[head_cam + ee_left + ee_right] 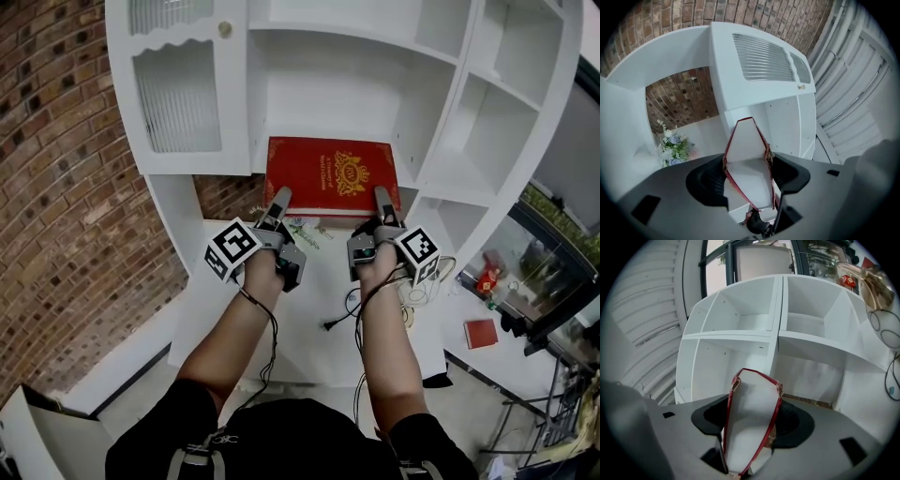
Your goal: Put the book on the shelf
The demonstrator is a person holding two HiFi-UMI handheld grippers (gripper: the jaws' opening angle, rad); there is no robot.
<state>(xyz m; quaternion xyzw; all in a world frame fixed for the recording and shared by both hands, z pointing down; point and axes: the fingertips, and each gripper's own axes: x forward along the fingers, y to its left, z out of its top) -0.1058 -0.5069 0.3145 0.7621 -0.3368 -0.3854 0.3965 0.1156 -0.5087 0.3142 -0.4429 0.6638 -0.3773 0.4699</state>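
A large red book (333, 178) with a gold crest on its cover is held flat, cover up, in front of the middle opening of the white shelf unit (352, 80). My left gripper (278, 200) is shut on its near left edge. My right gripper (382, 200) is shut on its near right edge. In the left gripper view the book's (746, 143) white page edge between red covers fills the gap of the left gripper (746, 161). The right gripper view shows the same, with the book (754, 411) in the right gripper (753, 399) before empty white compartments (736, 319).
A cabinet door with ribbed glass (178, 94) stands left of the opening. A small flower bunch (674, 147) lies on the white table (319, 356) under the book. Cables (412, 298) lie at the table's right. A brick wall (56, 187) runs along the left.
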